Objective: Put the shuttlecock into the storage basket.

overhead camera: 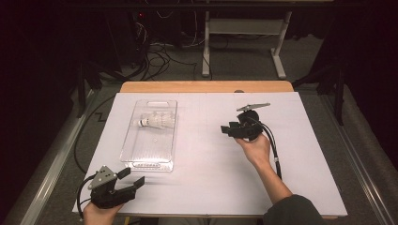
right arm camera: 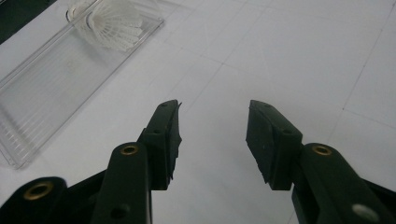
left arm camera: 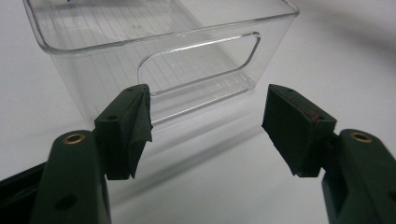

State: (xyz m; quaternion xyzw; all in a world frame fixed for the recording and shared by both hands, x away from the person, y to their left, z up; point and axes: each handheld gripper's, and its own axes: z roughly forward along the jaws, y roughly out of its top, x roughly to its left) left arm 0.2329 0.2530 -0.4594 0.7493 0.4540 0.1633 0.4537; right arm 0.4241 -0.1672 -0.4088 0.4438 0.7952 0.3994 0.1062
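Observation:
A clear plastic bin [overhead camera: 129,150] lies on the white table, and a white shuttlecock [overhead camera: 155,121] rests on its side in the bin's far half. My left gripper [overhead camera: 131,178] sits at the table's near left corner, just below the bin, open and empty. In the left gripper view the bin's handle wall [left arm camera: 201,56] stands right beyond the open jaws. My right gripper [overhead camera: 226,129] hovers right of centre, pointing left, open with nothing between its jaws. The right gripper view shows the shuttlecock [right arm camera: 114,23] and the bin [right arm camera: 42,88] at the upper left, well apart from the jaws.
The white table sheet [overhead camera: 206,159] runs to a wooden strip [overhead camera: 206,86] at its far edge. Beyond stand a white table frame [overhead camera: 244,42] and tangled cables [overhead camera: 155,56] on the floor. A black cable [overhead camera: 274,150] trails from the right gripper along the forearm.

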